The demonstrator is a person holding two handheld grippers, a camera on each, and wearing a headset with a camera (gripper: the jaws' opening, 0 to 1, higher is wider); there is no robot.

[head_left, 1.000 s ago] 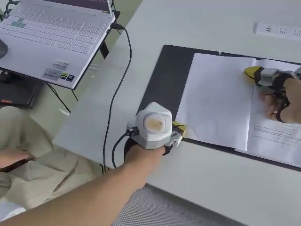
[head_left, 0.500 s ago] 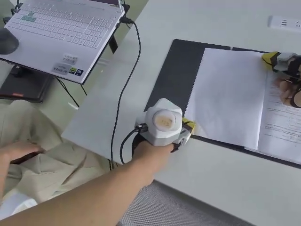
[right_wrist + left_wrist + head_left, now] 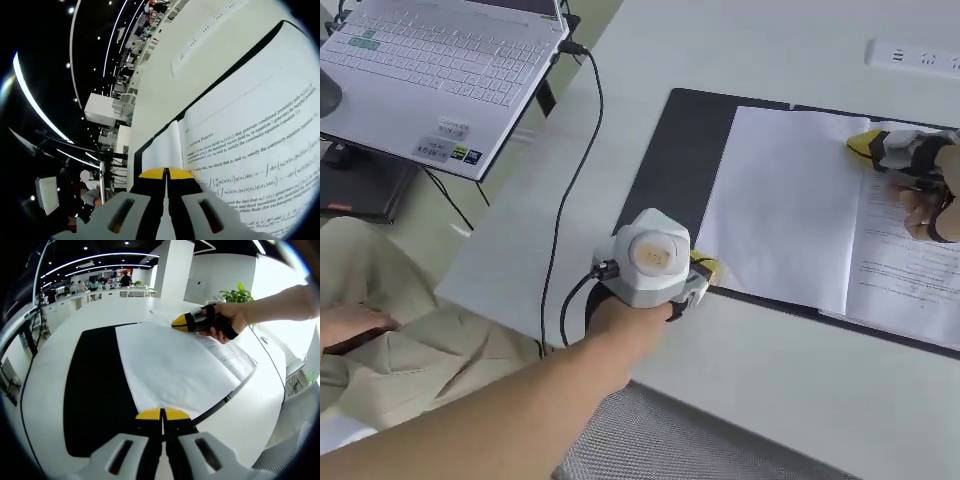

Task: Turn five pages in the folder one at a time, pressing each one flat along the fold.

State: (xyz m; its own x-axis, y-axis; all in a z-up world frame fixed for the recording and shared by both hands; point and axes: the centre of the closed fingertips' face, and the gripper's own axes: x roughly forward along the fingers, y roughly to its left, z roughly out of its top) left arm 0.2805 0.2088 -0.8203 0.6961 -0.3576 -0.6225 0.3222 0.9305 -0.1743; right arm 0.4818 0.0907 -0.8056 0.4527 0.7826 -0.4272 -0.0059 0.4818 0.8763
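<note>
Open folder (image 3: 670, 170) lay on desk (image 3: 770, 400).
Closed left hand-held gripper (image 3: 161, 414) sat at page (image 3: 780, 200) corner; closed right hand-held gripper (image 3: 166, 174) by fold (image 3: 853, 240).

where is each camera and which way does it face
Head view: headset, looking down at the folder; forearm and left hand-held gripper show.
Left gripper view: looks across the blank page; its shut jaws show.
Right gripper view: looks along the fold; its shut jaws show.
Shared: head and left gripper views show the right hand-held gripper.
</note>
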